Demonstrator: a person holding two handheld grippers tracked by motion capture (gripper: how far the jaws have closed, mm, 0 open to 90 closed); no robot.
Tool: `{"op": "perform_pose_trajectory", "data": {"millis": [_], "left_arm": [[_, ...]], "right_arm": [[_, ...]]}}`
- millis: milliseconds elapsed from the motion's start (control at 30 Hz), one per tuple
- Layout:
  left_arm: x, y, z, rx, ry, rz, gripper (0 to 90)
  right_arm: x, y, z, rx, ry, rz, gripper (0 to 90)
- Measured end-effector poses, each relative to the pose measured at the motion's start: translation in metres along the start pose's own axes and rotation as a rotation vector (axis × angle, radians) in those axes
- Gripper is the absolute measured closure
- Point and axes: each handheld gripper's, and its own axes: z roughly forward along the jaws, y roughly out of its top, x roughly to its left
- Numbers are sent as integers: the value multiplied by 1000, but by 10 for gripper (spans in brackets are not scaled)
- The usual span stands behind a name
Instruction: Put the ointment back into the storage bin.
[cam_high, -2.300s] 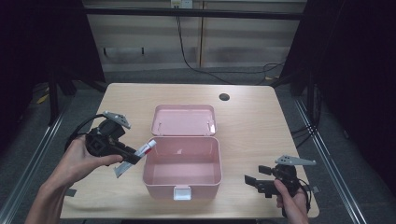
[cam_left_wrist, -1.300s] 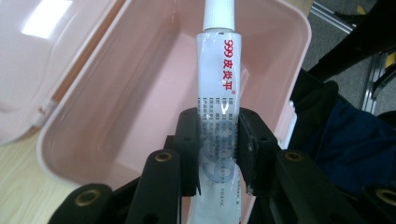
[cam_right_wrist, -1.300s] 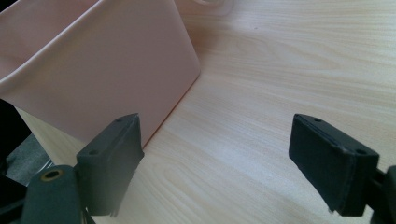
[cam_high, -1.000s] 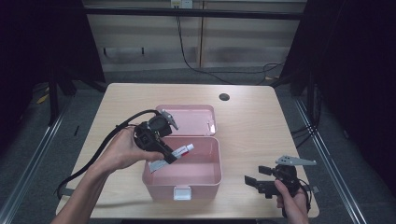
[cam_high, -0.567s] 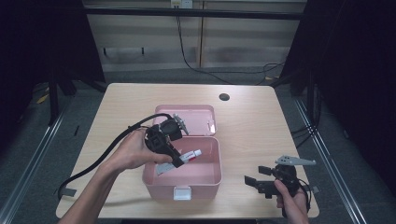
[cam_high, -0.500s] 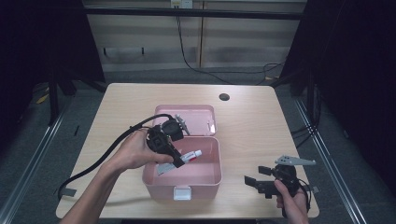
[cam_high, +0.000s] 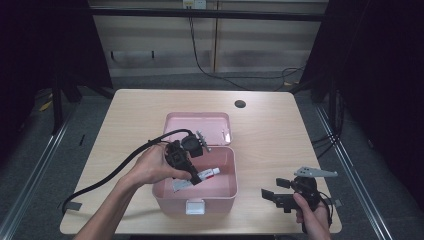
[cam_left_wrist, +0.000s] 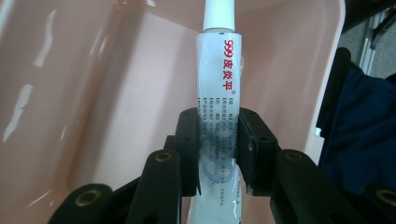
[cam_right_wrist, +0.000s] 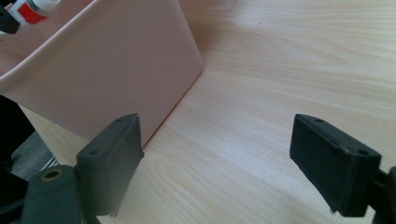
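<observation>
An open pink box (cam_high: 227, 187) stands at the front middle of the table, its lid (cam_high: 198, 127) leaning back. My left gripper (cam_high: 192, 176) is down inside the box, shut on a white tube with red print (cam_left_wrist: 218, 88) whose white cap points at the box's far wall. The same tube (cam_high: 207, 173) lies nearly level over the box floor in the high view. My right gripper (cam_high: 272, 194) rests open on the table to the right of the box, its jaws wide apart with bare wood between them. The pink box wall (cam_right_wrist: 107, 74) stands to its left.
A thick black cable (cam_high: 107, 177) trails from the left gripper across the table's left front. A round dark hole (cam_high: 240, 104) sits in the tabletop at the back right. The table's right edge (cam_high: 320, 150) is close to my right hand.
My left gripper has carried the tube from the left of the box over its rim and down inside. The right gripper has stayed still.
</observation>
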Motion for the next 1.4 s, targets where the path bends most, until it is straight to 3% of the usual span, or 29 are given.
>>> {"op": "perform_pose_trajectory", "data": {"millis": [367,433,800,933,1100,1267,1400], "left_arm": [[0,2,16,28,-32,32,712],[1,1,18,24,0,33,712],[2,4,37,80,-34,74,712],[3,6,43,84,-38,50,712],[5,7,50,118,-55,63,712],[8,8,55,122,-61,37,712],[8,9,60,138,-64,42,712]], "right_arm": [[0,0,0,1,0,-3,165],[1,0,0,0,-1,-3,165],[0,0,0,-5,-1,-7,165],[0,0,0,-2,-3,-4,165],[0,0,0,-6,-1,-7,164],[0,0,0,-9,-5,-6,164],[0,0,0,-8,-6,-6,164]]}}
